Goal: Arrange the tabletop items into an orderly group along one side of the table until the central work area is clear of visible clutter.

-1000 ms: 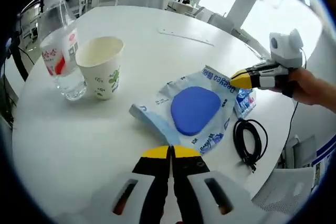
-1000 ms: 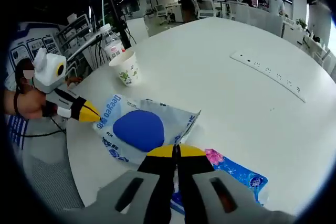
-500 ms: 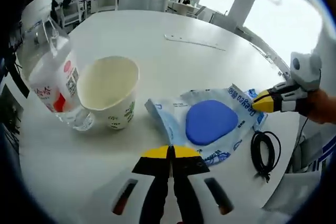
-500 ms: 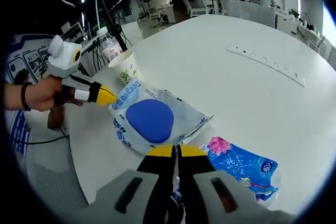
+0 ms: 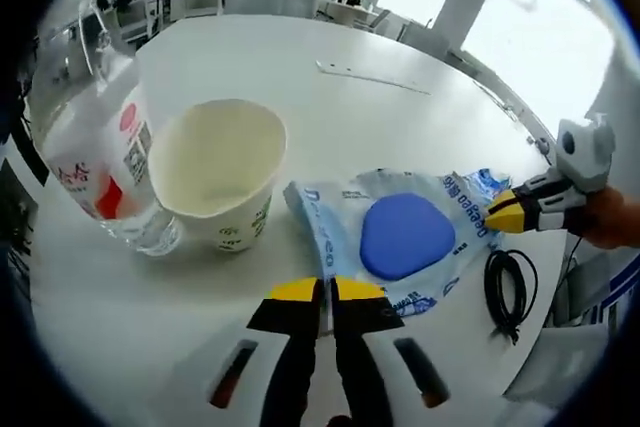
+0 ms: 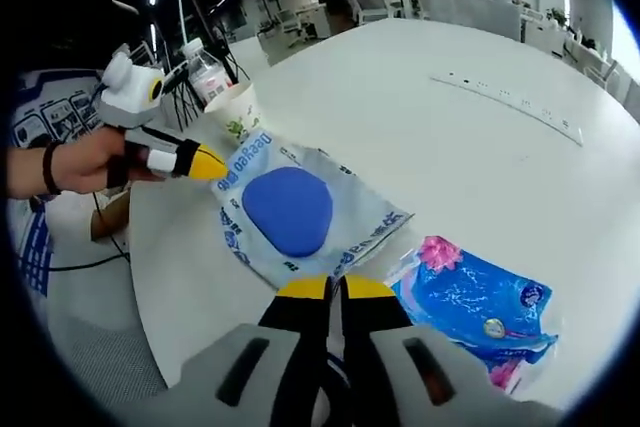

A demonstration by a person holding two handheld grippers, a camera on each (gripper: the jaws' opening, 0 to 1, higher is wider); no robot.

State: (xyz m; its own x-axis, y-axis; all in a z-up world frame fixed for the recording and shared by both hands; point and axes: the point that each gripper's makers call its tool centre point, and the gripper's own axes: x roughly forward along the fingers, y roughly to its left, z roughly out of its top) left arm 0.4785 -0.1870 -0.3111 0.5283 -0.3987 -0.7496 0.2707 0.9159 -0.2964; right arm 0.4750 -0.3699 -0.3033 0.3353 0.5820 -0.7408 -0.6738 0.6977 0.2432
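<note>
One paper cup (image 5: 218, 182), one bottle (image 5: 92, 162), two packets (image 6: 300, 212) (blue-printed), one cable (image 5: 508, 287).

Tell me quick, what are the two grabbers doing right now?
Left gripper: nearly shut, jaw tips at the wet-wipes pack edge, grip unclear.
Right gripper: shut at the same pack's edge, grip unclear.

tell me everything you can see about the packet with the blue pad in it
The packet is a flat, crinkled pouch of clear and pale blue plastic with blue printed lettering along its edges and a rounded, solid blue pad inside. It lies flat on the white table, near the table's edge. The paper cup stands close by its corner, and the black cable lies beside it. In the right gripper view the left gripper tip sits at its edge, and the bright blue flowered pack lies next to it.
</note>
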